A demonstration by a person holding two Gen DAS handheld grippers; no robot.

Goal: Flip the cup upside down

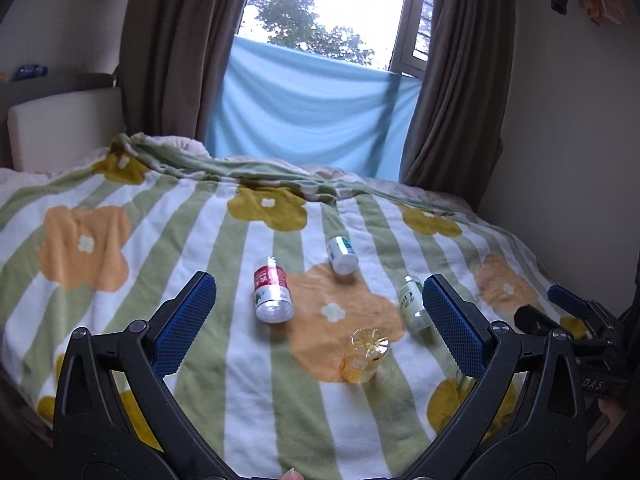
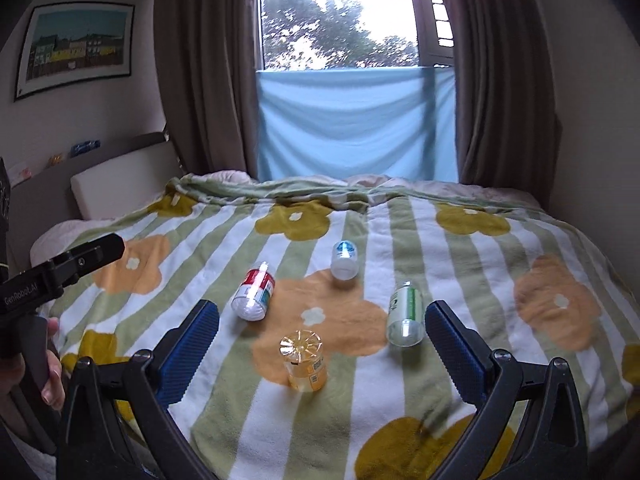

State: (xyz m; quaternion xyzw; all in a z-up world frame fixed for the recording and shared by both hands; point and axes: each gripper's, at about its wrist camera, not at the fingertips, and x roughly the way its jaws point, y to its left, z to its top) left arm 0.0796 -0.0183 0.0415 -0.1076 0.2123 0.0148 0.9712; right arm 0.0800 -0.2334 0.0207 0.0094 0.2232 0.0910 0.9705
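While both grippers, left point(image 1: 318, 320) and right point(image 2: 322, 338), hover with jaws spread and empty, the yellow cup point(image 2: 303, 360) stands inverted on the near blanket point(image 2: 460, 272).

light: daylight from blown-out window point(image 2: 340, 12) | room dim | fisheye edges curved, vignetted | mild blur

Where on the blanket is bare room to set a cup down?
Bare stripes lie left of the red-label cup and right of the green-label cup. The middle is crowded: the blue-label cup and yellow cup sit there too.
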